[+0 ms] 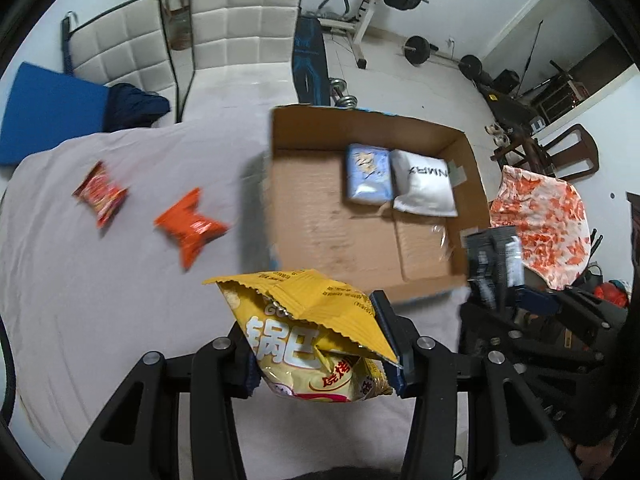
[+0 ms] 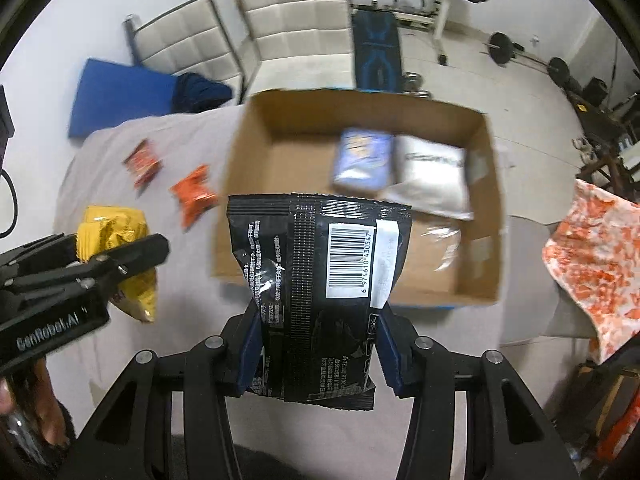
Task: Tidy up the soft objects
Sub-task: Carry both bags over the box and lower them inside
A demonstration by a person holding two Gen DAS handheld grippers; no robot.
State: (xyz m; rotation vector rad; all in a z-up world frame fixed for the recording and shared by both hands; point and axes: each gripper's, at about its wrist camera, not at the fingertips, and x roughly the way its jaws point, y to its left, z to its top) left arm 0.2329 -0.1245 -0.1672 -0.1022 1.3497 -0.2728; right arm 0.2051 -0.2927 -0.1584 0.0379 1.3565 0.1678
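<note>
My left gripper (image 1: pixel 320 344) is shut on a yellow snack bag (image 1: pixel 312 328), held above the grey-covered table (image 1: pixel 100 300) just short of the cardboard box (image 1: pixel 320 128). My right gripper (image 2: pixel 316 344) is shut on a black snack bag (image 2: pixel 320 276) with a barcode, over the box's (image 2: pixel 478 280) near edge. Inside the box lie a blue packet (image 1: pixel 368 180) and a white packet (image 1: pixel 424 188). Two orange-red snack packs (image 1: pixel 101 194) (image 1: pixel 192 228) lie on the cloth to the left. In the right wrist view the left gripper (image 2: pixel 120 256) and yellow bag (image 2: pixel 112 232) show at the left.
Two white chairs (image 1: pixel 240 28) and a blue cushion (image 1: pixel 44 112) stand beyond the table. An orange-patterned cloth (image 1: pixel 548 220) drapes at the right of the box. Weights and a bench (image 1: pixel 308 64) fill the floor behind. A person's hand (image 2: pixel 24 400) holds the left gripper.
</note>
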